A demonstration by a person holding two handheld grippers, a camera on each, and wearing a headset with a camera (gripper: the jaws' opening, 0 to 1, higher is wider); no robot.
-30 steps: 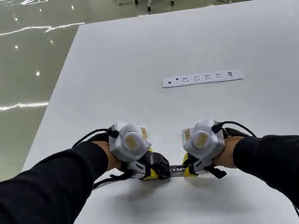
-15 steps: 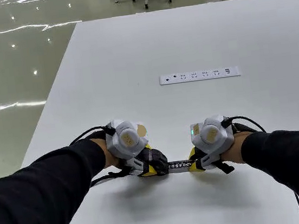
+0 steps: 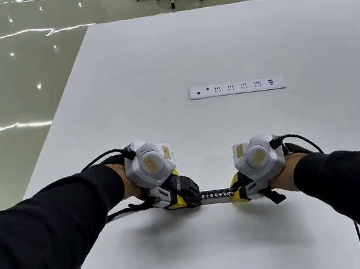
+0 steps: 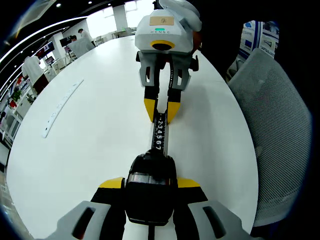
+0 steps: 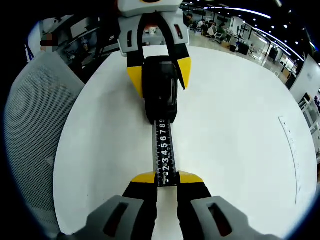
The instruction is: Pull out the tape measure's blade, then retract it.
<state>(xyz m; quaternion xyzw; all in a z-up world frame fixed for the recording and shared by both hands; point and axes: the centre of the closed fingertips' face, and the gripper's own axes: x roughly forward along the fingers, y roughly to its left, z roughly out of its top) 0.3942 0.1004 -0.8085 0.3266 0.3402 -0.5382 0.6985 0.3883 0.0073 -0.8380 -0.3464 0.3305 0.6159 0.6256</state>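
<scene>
The black tape measure case [image 3: 185, 189] [image 4: 150, 186] [image 5: 160, 89] sits low over the white table, held between the yellow-tipped jaws of my left gripper [image 3: 177, 194] [image 4: 150, 182] [image 5: 159, 72]. A short length of black blade [image 3: 216, 195] [image 4: 158, 134] [image 5: 164, 152] with white numbers runs out of the case to my right gripper [image 3: 237, 191] [image 5: 164, 178] [image 4: 160, 107], which is shut on the blade's end. The two grippers face each other, a hand's width apart.
A white power strip [image 3: 237, 87] [image 4: 61, 107] [image 5: 291, 157] lies further back on the white table [image 3: 221, 44]. A grey mesh chair back [image 4: 280, 125] [image 5: 35, 130] stands at the near edge. The floor [image 3: 9, 83] drops off to the left.
My right gripper has moved right, away from the case, and more blade now shows between the grippers. The left gripper has kept the case almost still.
</scene>
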